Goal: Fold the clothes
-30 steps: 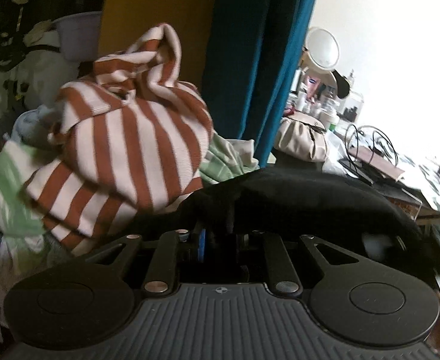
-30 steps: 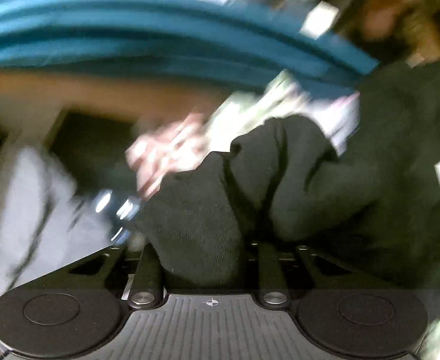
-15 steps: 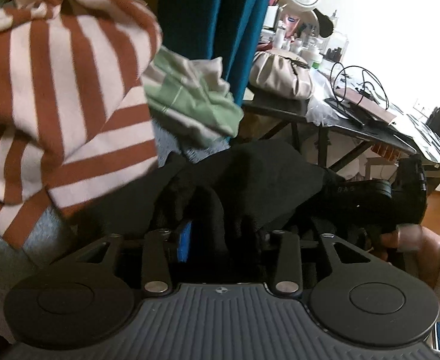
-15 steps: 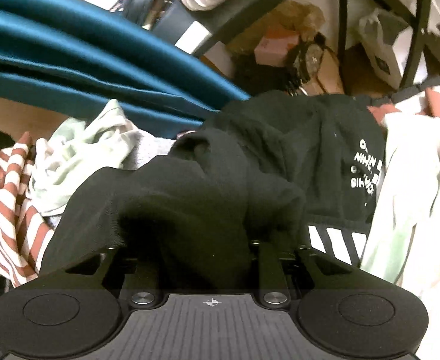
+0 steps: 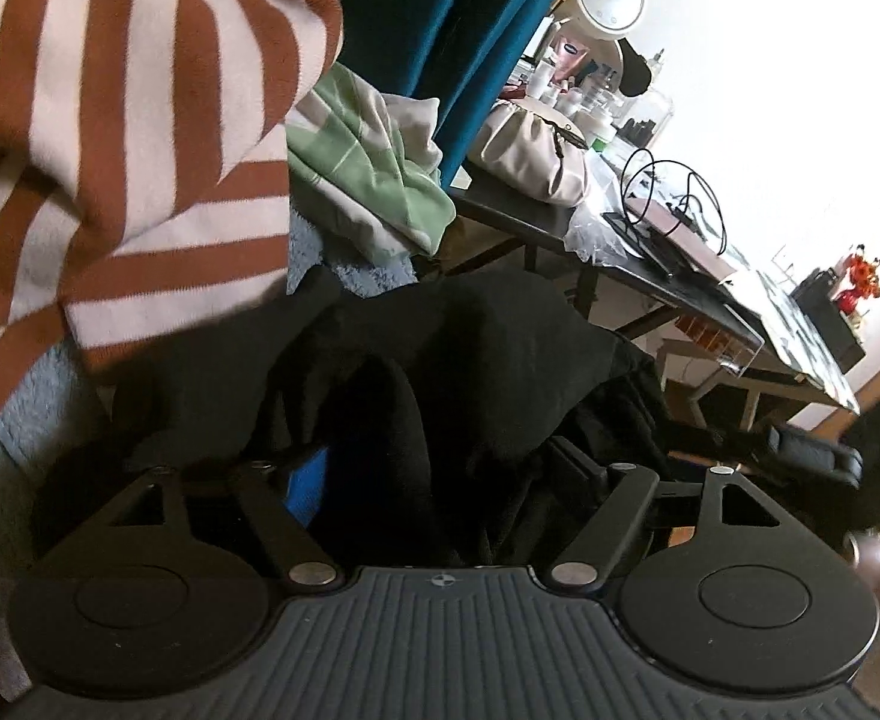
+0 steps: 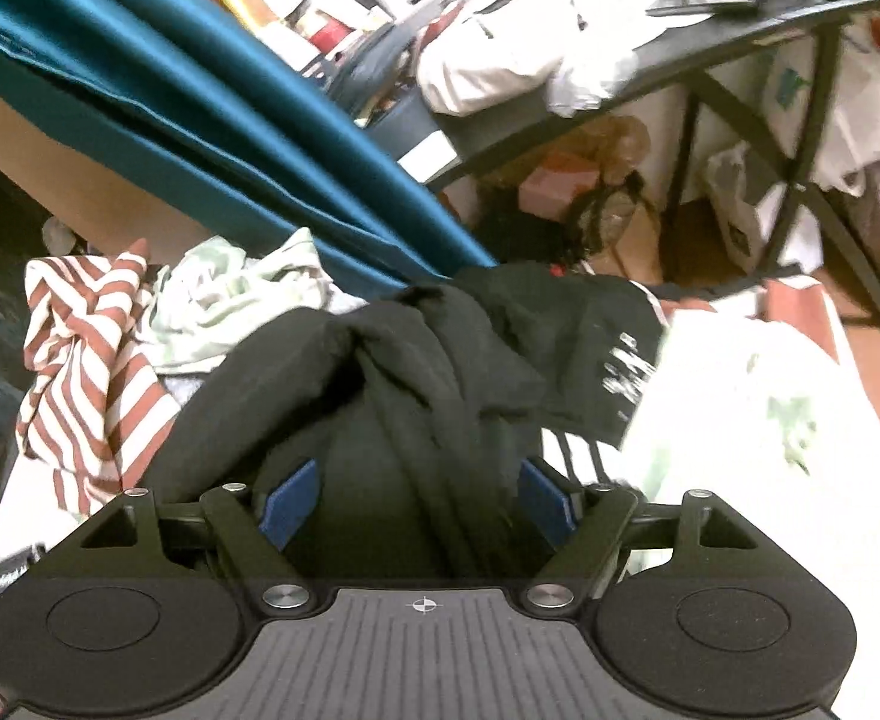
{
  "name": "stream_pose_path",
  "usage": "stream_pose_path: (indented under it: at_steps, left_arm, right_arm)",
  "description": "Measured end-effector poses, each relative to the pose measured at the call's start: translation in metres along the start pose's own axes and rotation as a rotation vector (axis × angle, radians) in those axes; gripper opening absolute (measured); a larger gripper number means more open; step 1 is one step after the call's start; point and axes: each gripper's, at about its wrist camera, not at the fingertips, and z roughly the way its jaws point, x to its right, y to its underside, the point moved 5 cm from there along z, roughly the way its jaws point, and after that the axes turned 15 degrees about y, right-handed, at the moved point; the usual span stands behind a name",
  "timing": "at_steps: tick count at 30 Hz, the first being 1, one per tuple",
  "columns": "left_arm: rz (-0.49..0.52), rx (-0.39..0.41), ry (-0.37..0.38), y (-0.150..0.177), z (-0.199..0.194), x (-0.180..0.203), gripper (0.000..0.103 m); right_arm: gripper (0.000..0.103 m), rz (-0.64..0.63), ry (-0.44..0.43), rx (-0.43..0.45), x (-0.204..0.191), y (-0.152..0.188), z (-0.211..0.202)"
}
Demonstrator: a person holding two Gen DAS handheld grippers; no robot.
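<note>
A black garment (image 5: 452,348) lies bunched between the fingers of my left gripper (image 5: 440,468), which stands open; one blue pad (image 5: 305,486) shows and the other is hidden by cloth. The same black garment (image 6: 416,360), with white print on its right part, fills the gap of my right gripper (image 6: 419,498), also open, its blue pads (image 6: 290,504) wide apart. A brown-and-white striped garment (image 5: 140,120) hangs close at upper left, and a green-and-white garment (image 5: 368,168) lies behind it. The striped garment (image 6: 92,372) is at the left in the right wrist view.
A teal curtain (image 5: 458,30) hangs behind the pile. A dark desk (image 5: 650,276) on the right carries a beige bag (image 5: 536,150), a round mirror, bottles and cables. A white garment (image 6: 758,396) lies right of the black one. Bags sit under the desk (image 6: 680,60).
Both grippers were shut on the black garment half a second ago and have now spread open. The striped garment has come closer in the left wrist view.
</note>
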Motion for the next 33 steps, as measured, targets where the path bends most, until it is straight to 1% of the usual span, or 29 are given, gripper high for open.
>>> stream_pose_path:
  at_steps: [1, 2, 4, 5, 7, 8, 11, 14, 17, 19, 21, 23, 24, 25, 26, 27, 29, 33]
  left_arm:
    - [-0.014, -0.006, 0.016, 0.002, -0.001, 0.000, 0.079]
    - [-0.033, -0.014, 0.052, 0.004, -0.002, 0.000, 0.080]
    - [-0.058, -0.025, 0.134, 0.008, -0.005, 0.002, 0.086]
    - [-0.064, -0.032, 0.169, 0.010, -0.007, 0.002, 0.087]
    - [-0.057, -0.051, 0.193, 0.012, -0.008, 0.002, 0.088]
    - [-0.053, -0.058, 0.190, 0.013, -0.008, 0.000, 0.088]
    - [-0.045, -0.072, 0.160, 0.014, -0.008, -0.008, 0.088]
    - [-0.034, -0.088, 0.129, 0.015, -0.005, -0.014, 0.088]
    - [0.015, -0.122, 0.112, 0.017, 0.000, -0.013, 0.088]
    - [0.052, -0.148, 0.101, 0.019, 0.001, -0.010, 0.088]
    - [0.083, -0.171, 0.094, 0.022, 0.002, -0.008, 0.088]
    - [0.101, -0.186, 0.086, 0.024, 0.002, -0.009, 0.088]
    - [0.109, -0.192, 0.082, 0.025, 0.001, -0.009, 0.088]
    - [0.113, -0.197, 0.077, 0.027, 0.000, -0.011, 0.088]
    - [0.110, -0.199, 0.074, 0.030, -0.002, -0.013, 0.088]
    - [0.103, -0.200, 0.072, 0.034, -0.005, -0.016, 0.088]
    - [0.081, -0.200, 0.068, 0.039, -0.008, -0.021, 0.088]
    - [0.021, -0.175, 0.043, 0.043, -0.013, -0.036, 0.088]
  right_arm:
    - [0.072, 0.015, 0.020, -0.002, 0.007, 0.008, -0.006]
    - [0.072, 0.030, 0.040, -0.003, 0.015, 0.017, -0.012]
    - [0.072, 0.059, 0.079, -0.007, 0.030, 0.033, -0.024]
    - [0.072, 0.082, 0.103, -0.015, 0.037, 0.043, -0.029]
    - [0.072, 0.128, 0.146, -0.036, 0.051, 0.066, -0.035]
    - [0.072, 0.139, 0.166, -0.046, 0.055, 0.077, -0.038]
    - [0.072, 0.065, 0.215, -0.090, 0.051, 0.118, -0.038]
    - [0.072, -0.053, 0.210, -0.159, 0.031, 0.157, -0.024]
    - [0.072, -0.160, 0.170, -0.227, 0.004, 0.192, 0.002]
    - [0.072, -0.214, 0.166, -0.254, -0.009, 0.208, 0.022]
    - [0.071, -0.231, 0.171, -0.273, -0.017, 0.220, 0.040]
    - [0.063, -0.220, 0.168, -0.287, -0.019, 0.222, 0.051]
    - [0.052, -0.212, 0.164, -0.295, -0.020, 0.222, 0.056]
    - [0.037, -0.203, 0.159, -0.282, -0.019, 0.217, 0.052]
    - [0.026, -0.194, 0.154, -0.268, -0.018, 0.213, 0.049]
    - [0.008, -0.185, 0.150, -0.255, -0.016, 0.208, 0.045]
    - [0.007, -0.167, 0.141, -0.229, -0.014, 0.199, 0.037]
    - [0.006, -0.141, 0.076, -0.113, -0.016, 0.168, -0.007]
